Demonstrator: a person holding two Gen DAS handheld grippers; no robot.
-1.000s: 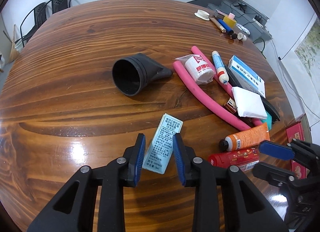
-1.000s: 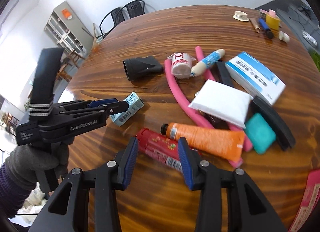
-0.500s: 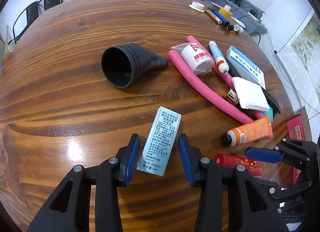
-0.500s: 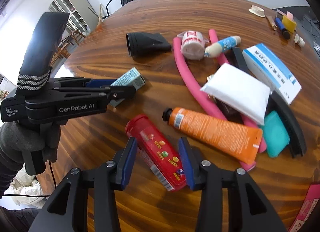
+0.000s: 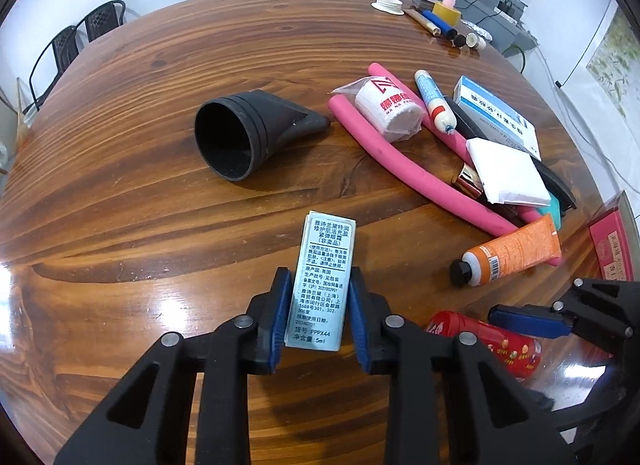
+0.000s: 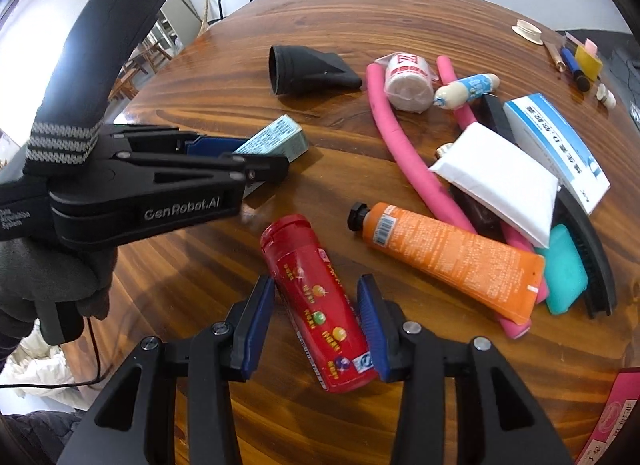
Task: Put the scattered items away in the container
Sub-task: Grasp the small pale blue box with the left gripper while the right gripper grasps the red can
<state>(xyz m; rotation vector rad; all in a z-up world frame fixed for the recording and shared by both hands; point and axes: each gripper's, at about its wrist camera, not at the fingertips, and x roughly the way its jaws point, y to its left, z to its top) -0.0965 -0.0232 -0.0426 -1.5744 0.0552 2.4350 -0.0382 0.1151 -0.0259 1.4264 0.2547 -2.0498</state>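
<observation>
A small light-blue box with printed text lies on the wooden table. My left gripper is closing on it, and both blue pads touch its long sides. The right wrist view shows the same box in that gripper. A red bottle lies flat between the fingers of my right gripper. Those jaws stand open, with a gap at the left pad. Just right of the red bottle lies an orange tube.
A black funnel-shaped nozzle lies further back. To the right is a pile: pink foam rods, bandage roll, white pack, blue-white box, teal soap, black brush. A red box sits at the right edge.
My left gripper's pads have closed in from beside the light-blue box onto its sides. My right gripper moved down over the red bottle, which now lies between its fingers.
</observation>
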